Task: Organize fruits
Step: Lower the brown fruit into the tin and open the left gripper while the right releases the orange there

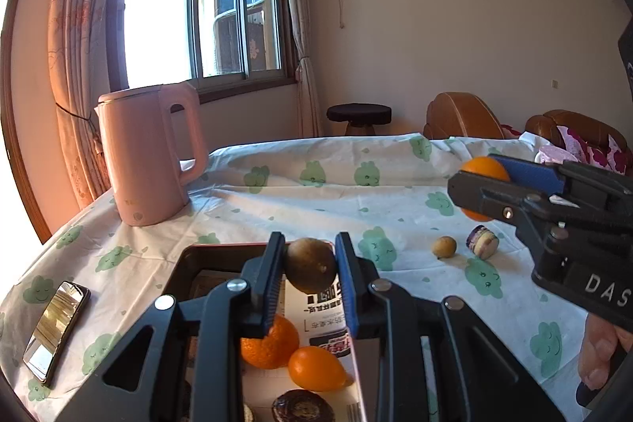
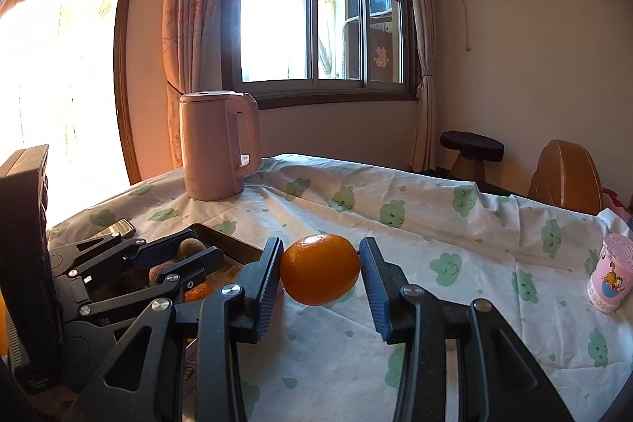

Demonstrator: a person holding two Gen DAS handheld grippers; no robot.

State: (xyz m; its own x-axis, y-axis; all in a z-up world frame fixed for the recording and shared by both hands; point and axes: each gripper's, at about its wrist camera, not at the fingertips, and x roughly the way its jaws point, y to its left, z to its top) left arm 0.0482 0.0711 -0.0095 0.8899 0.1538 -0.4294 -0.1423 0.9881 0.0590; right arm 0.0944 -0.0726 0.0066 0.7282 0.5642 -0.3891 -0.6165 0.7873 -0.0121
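My left gripper [image 1: 309,265] is shut on a brown kiwi [image 1: 310,265] and holds it above a dark tray [image 1: 186,263]. The tray holds a mandarin [image 1: 273,347], an orange fruit [image 1: 316,368] and a dark round fruit [image 1: 302,407] on printed paper. My right gripper [image 2: 320,273] is shut on an orange [image 2: 319,269] held above the tablecloth; it also shows in the left wrist view [image 1: 480,184], right of the tray. A small tan fruit [image 1: 444,247] and a purple cut fruit [image 1: 482,242] lie on the cloth beneath it.
A pink kettle [image 1: 146,153] stands at the back left of the table. A phone [image 1: 55,331] lies left of the tray. A pink printed cup [image 2: 609,273] stands at the right. A stool [image 1: 358,115] and brown sofa [image 1: 459,115] are beyond the table.
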